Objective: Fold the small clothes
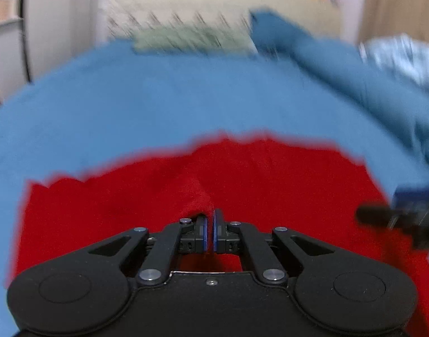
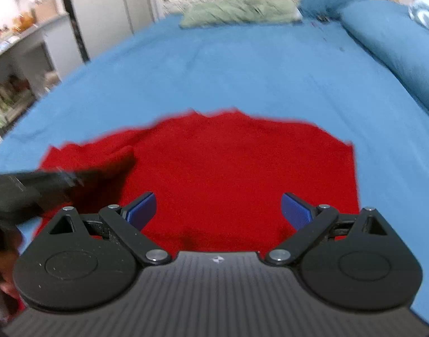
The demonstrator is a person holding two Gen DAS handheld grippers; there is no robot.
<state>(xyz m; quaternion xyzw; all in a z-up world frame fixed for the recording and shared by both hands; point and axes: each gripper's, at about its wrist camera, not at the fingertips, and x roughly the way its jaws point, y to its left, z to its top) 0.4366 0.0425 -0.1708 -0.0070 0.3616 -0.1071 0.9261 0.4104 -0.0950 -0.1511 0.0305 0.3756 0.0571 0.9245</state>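
A red garment (image 1: 270, 179) lies spread on a blue bedsheet (image 1: 158, 106). My left gripper (image 1: 210, 224) is shut on a raised fold of the red garment near its front edge. In the right wrist view the red garment (image 2: 228, 163) lies flat ahead. My right gripper (image 2: 218, 210) is open and empty just above the garment's near edge. The left gripper (image 2: 74, 179) shows blurred at the left, pinching the cloth. The right gripper (image 1: 396, 210) shows at the right edge of the left view.
A green patterned pillow (image 2: 239, 11) lies at the head of the bed. A blue bolster (image 2: 388, 42) runs along the right side, with a light patterned cloth (image 1: 405, 56) beyond it. Shelves (image 2: 15, 84) stand to the left of the bed.
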